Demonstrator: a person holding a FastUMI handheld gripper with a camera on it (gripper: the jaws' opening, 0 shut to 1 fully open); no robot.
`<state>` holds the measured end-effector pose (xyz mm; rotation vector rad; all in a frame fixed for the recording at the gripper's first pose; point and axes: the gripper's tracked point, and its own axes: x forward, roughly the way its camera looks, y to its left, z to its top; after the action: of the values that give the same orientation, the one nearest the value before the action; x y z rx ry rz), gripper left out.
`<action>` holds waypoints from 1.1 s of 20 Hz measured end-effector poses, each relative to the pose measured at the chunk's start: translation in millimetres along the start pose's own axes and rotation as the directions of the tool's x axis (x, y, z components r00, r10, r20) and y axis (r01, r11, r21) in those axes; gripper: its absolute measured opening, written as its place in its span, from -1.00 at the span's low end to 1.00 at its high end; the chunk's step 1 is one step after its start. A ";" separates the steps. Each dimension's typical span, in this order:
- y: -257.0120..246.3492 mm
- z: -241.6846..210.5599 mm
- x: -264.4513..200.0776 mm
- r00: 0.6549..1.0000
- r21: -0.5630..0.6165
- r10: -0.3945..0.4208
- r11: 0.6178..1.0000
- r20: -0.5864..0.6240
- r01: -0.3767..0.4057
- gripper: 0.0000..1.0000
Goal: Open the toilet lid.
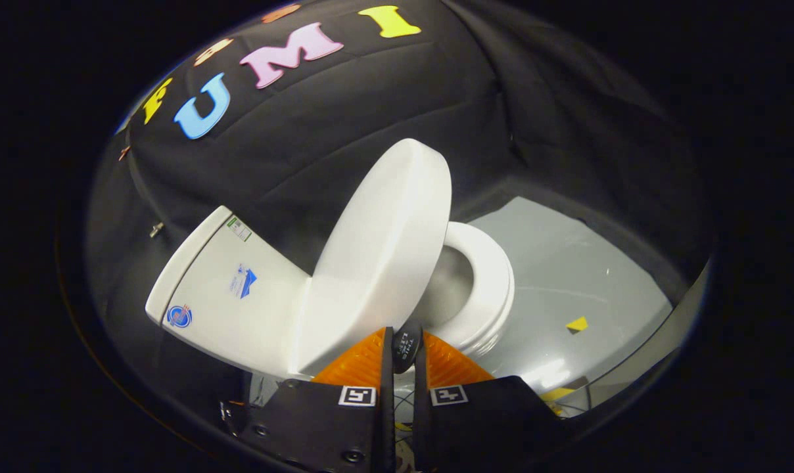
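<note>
— Closest in, what are the fingers doing?

— Gripper [402, 345] is nearly closed, its two fingers clamped on a small dark tab [405, 347] that seems to sit at the rim of the toilet lid [377, 263]; both fingers appear to press on it, so I'd call it grasped, not loose.

— And where is the lid?

— Just ahead of the fingers, raised partway and tilted back toward the tank [229, 289]; the seat [486, 289] lies flat beyond it, with the bowl's opening showing; by my judgement the opening is well under way but not finished.

— How to do it well?

— Keep the grip firm and follow the hinge's arc, up and back, rather than pulling straight; ease off near the tank so the lid rests and doesn't bang.

— Room to move?

— Tank stands close behind the lid, so travel ends there; the booth wall [344, 125] is farther back; the grey floor [568, 263] beside the seat is open, apart from a small yellow marker [577, 324].
</note>
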<state>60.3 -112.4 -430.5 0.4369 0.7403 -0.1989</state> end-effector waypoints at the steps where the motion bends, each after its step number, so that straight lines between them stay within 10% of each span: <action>1: 8.5 5.0 -4.6 1.000 -0.043 -0.002 0.999 0.017 0.003 -0.69; 22: 224.7 21.3 -51.7 0.962 -0.449 0.225 0.883 0.156 -0.134 -0.65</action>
<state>109.0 79.6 -310.5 0.0526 0.5158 0.1002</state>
